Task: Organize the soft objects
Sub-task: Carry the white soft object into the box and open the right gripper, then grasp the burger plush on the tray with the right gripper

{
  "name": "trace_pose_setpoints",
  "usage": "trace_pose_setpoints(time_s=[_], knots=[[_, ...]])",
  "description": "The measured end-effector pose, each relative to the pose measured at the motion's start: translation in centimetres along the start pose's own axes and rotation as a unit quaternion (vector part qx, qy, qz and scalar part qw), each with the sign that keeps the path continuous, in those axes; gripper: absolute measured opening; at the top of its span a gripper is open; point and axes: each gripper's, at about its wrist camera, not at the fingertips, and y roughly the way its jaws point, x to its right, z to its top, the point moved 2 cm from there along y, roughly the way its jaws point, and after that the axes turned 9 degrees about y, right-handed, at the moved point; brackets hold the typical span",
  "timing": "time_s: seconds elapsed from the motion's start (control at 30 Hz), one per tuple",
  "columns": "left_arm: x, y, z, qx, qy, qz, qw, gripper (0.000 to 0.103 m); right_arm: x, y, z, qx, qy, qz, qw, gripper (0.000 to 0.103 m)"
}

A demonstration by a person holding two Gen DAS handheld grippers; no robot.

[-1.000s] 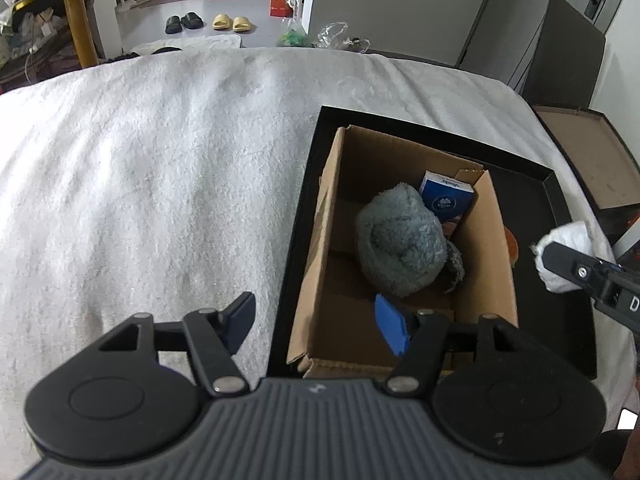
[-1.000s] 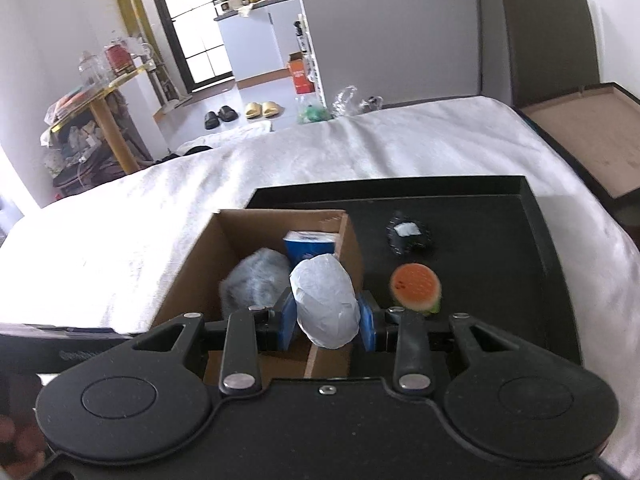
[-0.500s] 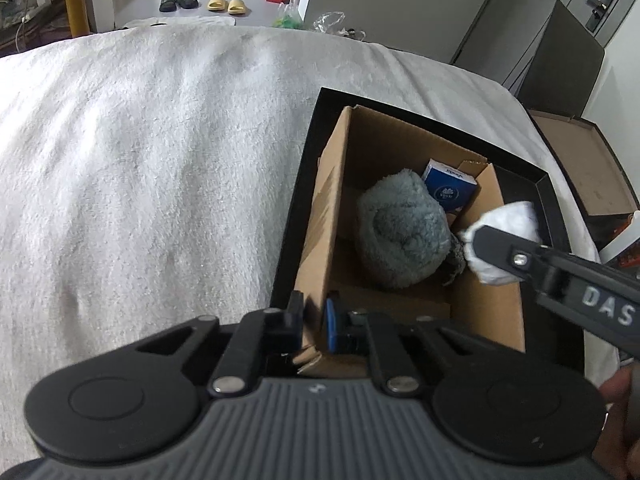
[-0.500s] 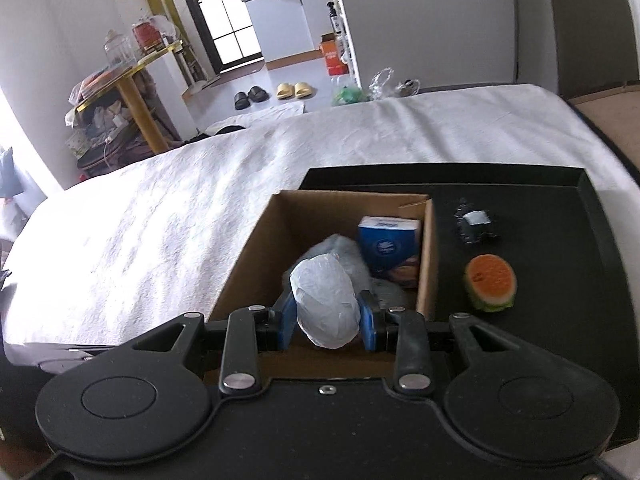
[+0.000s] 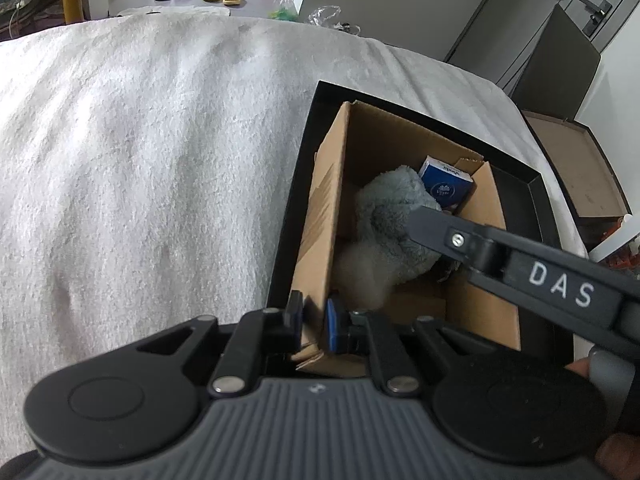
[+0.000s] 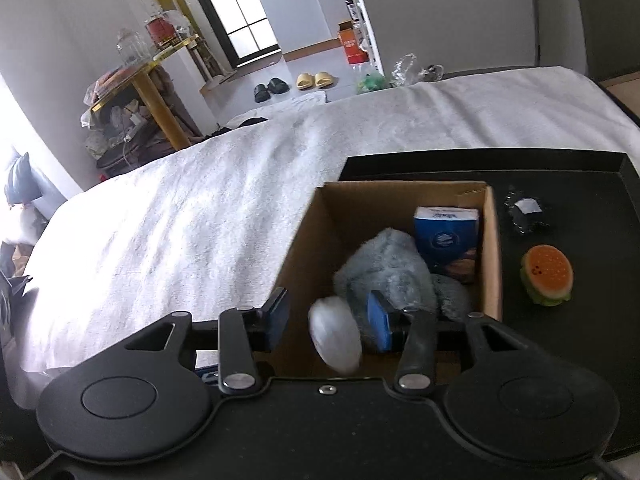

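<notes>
A cardboard box (image 5: 320, 216) stands in a black tray (image 5: 532, 184) on a white cloth. Inside lie a grey plush toy (image 5: 384, 216) and a blue tissue pack (image 5: 446, 184). My left gripper (image 5: 314, 322) is shut on the box's near left wall. My right gripper (image 6: 326, 320) is open above the box's near end. A white soft object (image 6: 336, 338) sits loose and blurred between its fingers, over the box interior. The box (image 6: 490, 240), plush (image 6: 384, 276) and tissue pack (image 6: 446, 236) also show in the right wrist view. The right gripper's finger (image 5: 440, 228) crosses the left wrist view.
A burger-shaped toy (image 6: 546, 274) and a small dark object (image 6: 524, 212) lie on the tray (image 6: 580, 184) right of the box. The white cloth (image 5: 140, 160) spreads to the left. A brown lidded case (image 5: 576, 168) sits beyond the right edge.
My right gripper moved left over the box and opened, letting go of the white soft object. My left gripper closed on the box wall and stays there.
</notes>
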Motion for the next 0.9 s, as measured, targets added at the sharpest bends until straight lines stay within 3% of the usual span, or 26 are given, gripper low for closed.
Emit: trace_pose_setpoints(time_s=[0.27,0.33,0.4,0.5,0.9], knots=[[0.3,0.0,-0.1,-0.005,0.007,0.007,0.9999,0.018,3.2,-1.2,-0.4,0.01,0.015,-0.029,0.999,0.044],[0.3,0.0,0.0,-0.007,0.004,0.009,0.9999,0.025,4.1,-1.6,-0.4,0.015,0.016,-0.039,0.999,0.044],[0.3,-0.1,0.1,-0.006,0.003,0.014,0.9999,0.042,5.0,-2.0,-0.5,0.019,0.021,-0.045,0.999,0.045],[0.5,-0.3,0.3,-0.001,0.006,0.022,0.9997,0.053,6.2,-2.3,-0.4,0.025,0.026,-0.053,0.998,0.05],[2.0,0.5,1.8,-0.002,0.03,0.05,0.9983,0.055,10.4,-2.1,0.8,0.036,0.037,-0.069,0.996,0.063]])
